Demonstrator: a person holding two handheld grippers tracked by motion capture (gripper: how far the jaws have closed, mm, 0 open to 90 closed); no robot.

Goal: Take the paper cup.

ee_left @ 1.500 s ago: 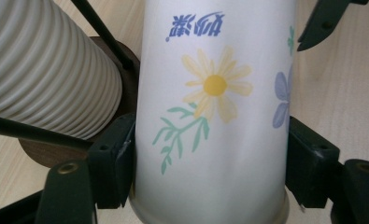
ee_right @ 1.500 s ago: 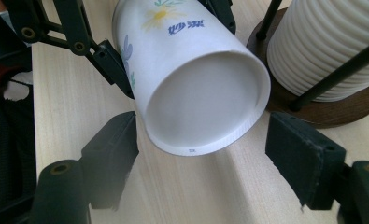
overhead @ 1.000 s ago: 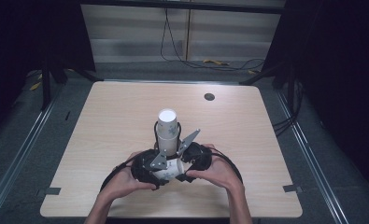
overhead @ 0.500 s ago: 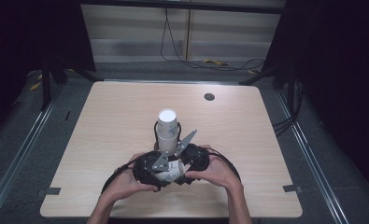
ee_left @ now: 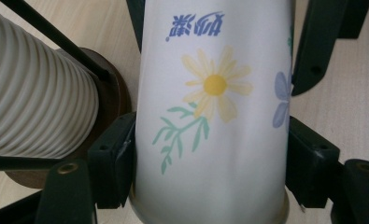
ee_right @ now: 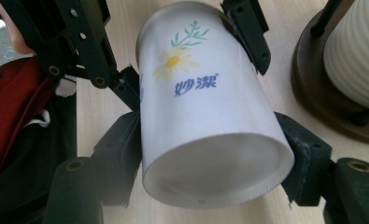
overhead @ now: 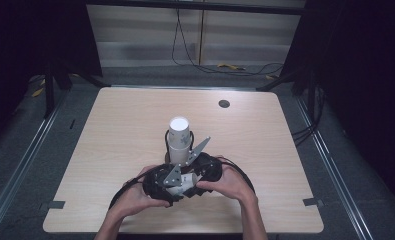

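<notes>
A white paper cup [ee_right: 205, 112] printed with a yellow daisy and blue characters lies on its side just above the table, its flat base toward the right gripper view. In the left gripper view the cup [ee_left: 210, 116] is pinched between the jaws of my left gripper [ee_left: 212, 163]. My right gripper [ee_right: 212, 161] clamps the cup near its base, and the left gripper's jaws hold it farther up. In the high view the cup [overhead: 182, 184] sits between the left gripper [overhead: 162, 182] and the right gripper [overhead: 205, 167], near the table's front.
A stack of ribbed white cups [overhead: 179, 134] stands in a black wire holder on a brown round base [ee_right: 322, 98], just behind the grippers and close to them. A small dark round hole [overhead: 224, 104] marks the wooden table [overhead: 110, 130] at the back right.
</notes>
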